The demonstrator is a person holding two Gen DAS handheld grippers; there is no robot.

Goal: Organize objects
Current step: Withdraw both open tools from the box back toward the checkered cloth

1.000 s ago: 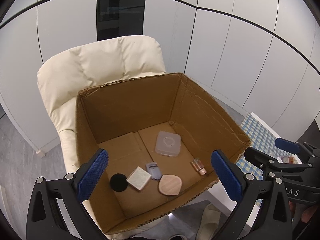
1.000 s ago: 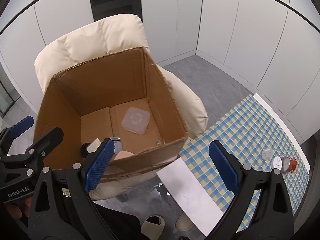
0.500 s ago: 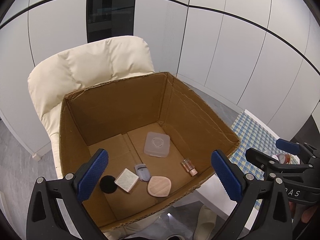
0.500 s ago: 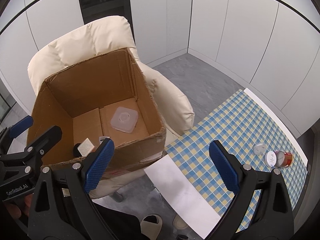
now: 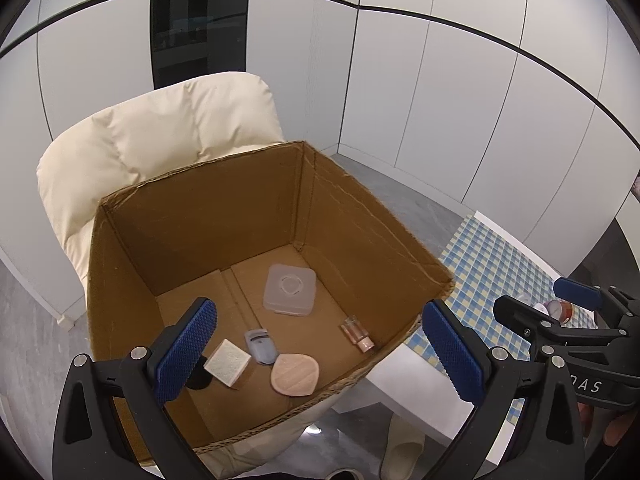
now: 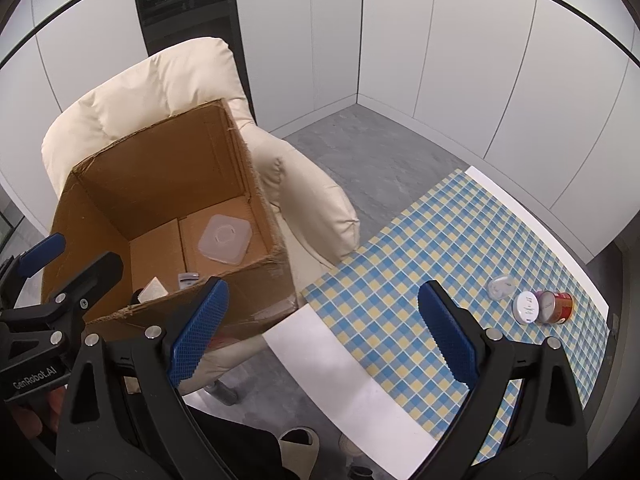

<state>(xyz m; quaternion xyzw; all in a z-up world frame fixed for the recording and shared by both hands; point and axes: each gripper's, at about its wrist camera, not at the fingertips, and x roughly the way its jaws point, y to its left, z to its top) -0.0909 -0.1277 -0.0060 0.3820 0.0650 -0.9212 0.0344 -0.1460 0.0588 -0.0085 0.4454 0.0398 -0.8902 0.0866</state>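
Observation:
An open cardboard box (image 5: 352, 216) (image 6: 248, 168) sits on a cream armchair (image 5: 160, 136). Inside lie a clear square case (image 5: 289, 289) (image 6: 225, 239), a small pink bottle (image 5: 357, 334), a pink puff (image 5: 295, 374), a grey eyelash curler (image 5: 261, 346), a white square pad (image 5: 227, 362) and a black disc (image 5: 199, 380). On the checked tablecloth (image 6: 440, 248) lie a clear round lid (image 6: 500, 286), a white jar (image 6: 526, 307) and a red can (image 6: 557, 306). My left gripper (image 5: 316, 352) is open above the box's near edge. My right gripper (image 6: 322, 334) is open above the table's left end.
White wall panels stand behind the chair. The white table edge (image 6: 340, 376) runs between the box and the cloth. Slippers (image 6: 296, 440) show on the grey floor below.
Both grippers swung to the right. The box shifted left in the right wrist view and more of the table with its three items came into view. Both jaws stayed open.

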